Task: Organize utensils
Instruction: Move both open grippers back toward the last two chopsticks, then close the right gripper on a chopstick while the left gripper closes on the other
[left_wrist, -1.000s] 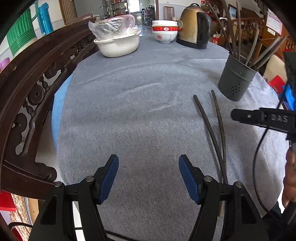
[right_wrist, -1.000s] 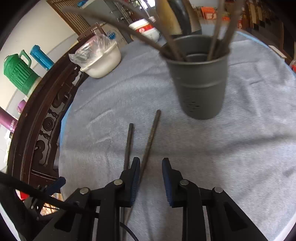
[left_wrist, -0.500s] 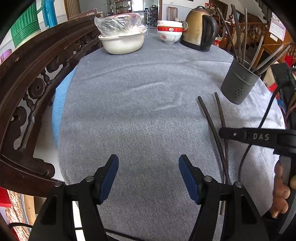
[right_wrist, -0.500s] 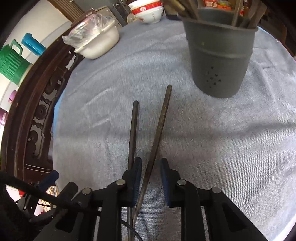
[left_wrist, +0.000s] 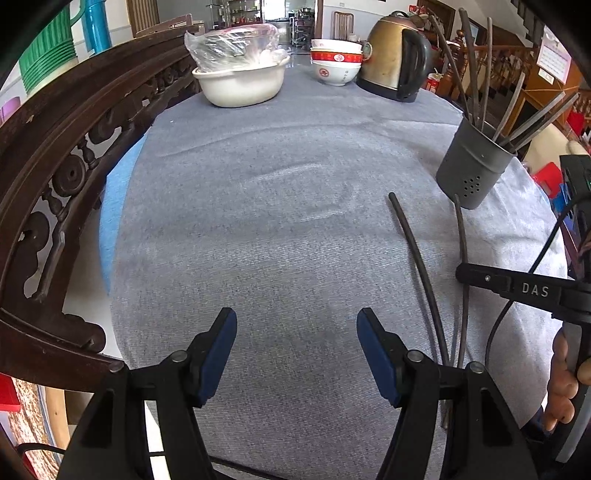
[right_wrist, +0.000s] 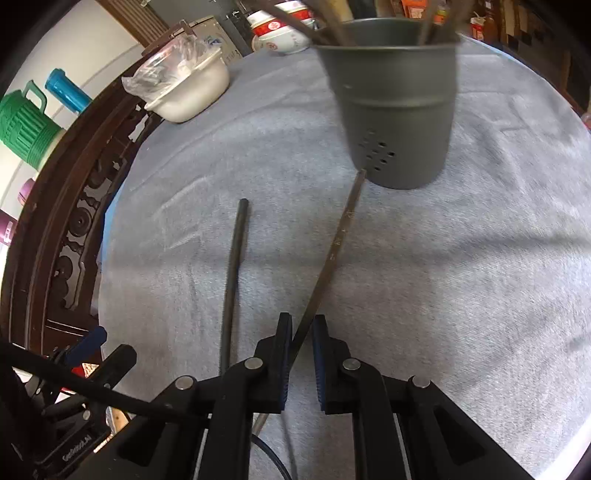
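My right gripper (right_wrist: 300, 332) has just clamped its jaws on one chopstick (right_wrist: 334, 251); gripped near its end, it may pivot; left gripper (left_wrist: 296, 345) gapes.

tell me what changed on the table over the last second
The right gripper came down over the right-hand chopstick; its jaws have just been closing and now pinch it near the thin end, its far tip by the grey utensil holder. The left-hand chopstick lies where it was. The left gripper stays open over the grey cloth, holding nothing.
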